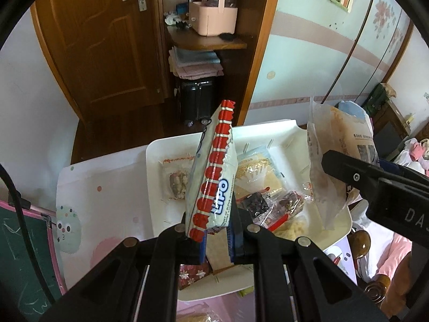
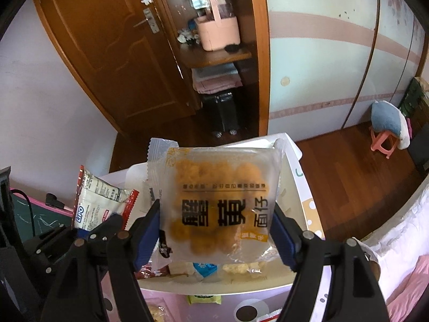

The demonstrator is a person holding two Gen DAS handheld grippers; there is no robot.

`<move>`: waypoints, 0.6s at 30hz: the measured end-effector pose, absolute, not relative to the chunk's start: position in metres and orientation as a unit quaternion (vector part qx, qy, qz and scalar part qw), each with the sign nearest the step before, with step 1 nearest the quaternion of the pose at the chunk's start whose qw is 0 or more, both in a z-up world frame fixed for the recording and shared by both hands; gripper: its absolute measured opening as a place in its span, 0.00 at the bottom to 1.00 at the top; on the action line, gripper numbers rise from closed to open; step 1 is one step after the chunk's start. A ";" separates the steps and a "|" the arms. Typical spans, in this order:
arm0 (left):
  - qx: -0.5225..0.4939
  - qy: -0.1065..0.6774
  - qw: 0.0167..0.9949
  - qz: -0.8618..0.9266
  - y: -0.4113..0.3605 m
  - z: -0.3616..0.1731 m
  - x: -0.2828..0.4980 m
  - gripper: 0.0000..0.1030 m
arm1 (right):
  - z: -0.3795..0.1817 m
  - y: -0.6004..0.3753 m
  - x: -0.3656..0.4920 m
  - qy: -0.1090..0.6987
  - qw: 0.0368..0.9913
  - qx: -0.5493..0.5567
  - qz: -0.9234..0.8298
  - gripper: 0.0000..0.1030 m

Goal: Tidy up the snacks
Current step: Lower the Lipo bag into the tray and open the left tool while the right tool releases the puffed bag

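Note:
My left gripper [image 1: 217,237] is shut on a white and red Lipo snack packet [image 1: 211,177] and holds it upright above the white tray [image 1: 340,222]. The packet also shows in the right wrist view [image 2: 99,201], with the left gripper [image 2: 107,230] below it. My right gripper [image 2: 215,230] is shut on a clear packet of golden snack balls with black lettering [image 2: 222,201], held above the tray [image 2: 289,185]. That packet [image 1: 329,166] and the right gripper's finger [image 1: 351,174] show at the right of the left wrist view. Several wrapped snacks [image 1: 270,201] lie in the tray.
The tray rests on a pastel dotted surface [image 1: 107,187]. A green chalkboard [image 1: 24,255] with a cable lies at the left. Behind are a wooden door [image 1: 102,48], a shelf with a pink basket [image 1: 213,18], a black suitcase [image 1: 198,102] and a pink stool [image 2: 383,139].

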State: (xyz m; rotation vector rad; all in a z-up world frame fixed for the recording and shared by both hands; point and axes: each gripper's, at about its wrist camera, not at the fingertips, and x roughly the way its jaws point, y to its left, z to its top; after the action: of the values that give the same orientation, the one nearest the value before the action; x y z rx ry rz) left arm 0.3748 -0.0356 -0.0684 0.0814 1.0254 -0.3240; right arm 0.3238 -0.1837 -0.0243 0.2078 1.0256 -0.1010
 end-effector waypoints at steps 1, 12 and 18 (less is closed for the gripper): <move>0.039 0.490 0.857 -0.154 -0.036 -0.071 0.376 0.09 | -0.028 -0.185 0.326 0.497 0.861 0.099 -0.046 0.74; 0.074 0.510 0.848 -0.126 -0.042 -0.101 0.385 0.42 | -0.063 -0.189 0.337 0.524 0.841 0.131 -0.042 0.80; 0.083 0.494 0.857 -0.119 -0.037 -0.105 0.374 0.80 | -0.067 -0.190 0.334 0.513 0.844 0.154 -0.044 0.84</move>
State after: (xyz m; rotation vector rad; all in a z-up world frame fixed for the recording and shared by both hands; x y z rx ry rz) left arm 0.3737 -0.0366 -0.1050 0.1740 1.0388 -0.2505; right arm 0.3340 -0.1903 -0.0670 0.3242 1.0820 -0.0933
